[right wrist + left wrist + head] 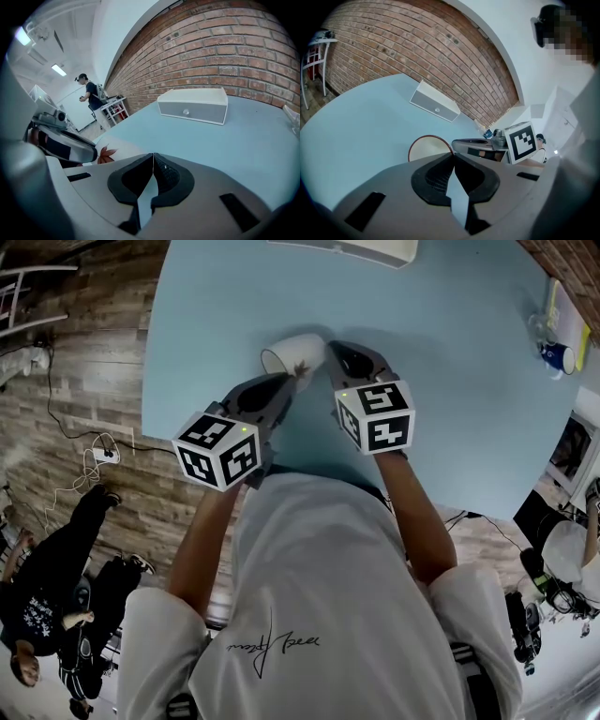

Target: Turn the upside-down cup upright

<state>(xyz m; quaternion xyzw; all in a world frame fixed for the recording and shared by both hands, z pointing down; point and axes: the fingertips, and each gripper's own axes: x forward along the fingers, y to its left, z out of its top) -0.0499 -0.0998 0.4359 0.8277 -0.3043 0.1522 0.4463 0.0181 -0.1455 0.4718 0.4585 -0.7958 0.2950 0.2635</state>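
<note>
While both grippers sit low over the light blue surface (450, 381), I see the cup (295, 351) lying on its side, neither upright nor upside down. It is roughly midway between the near and far edges and left of centre. Its mouth points toward the left edge. In the left gripper view the brown-rimmed opening of the cup (429, 147) faces me just beyond the fingertips. The pale inside has nothing in it that I can see.

The left gripper (298, 379) has its fingers (440, 176) clenched tip to tip on nothing, just beside the cup's near wall. The right gripper (336, 348) is likewise clenched and empty, its fingers (166, 176) meeting at the tips, close by the cup's base end. In the right gripper view the cup (112, 152) shows a red leaf print on its white wall, next to the left gripper (70, 143).

A white box (347, 247) with a small knob on its closed front stands at the far edge; I cannot see what it holds. A blue mug (557, 357) sits by the right edge, and its contents are too small for me to tell.
</note>
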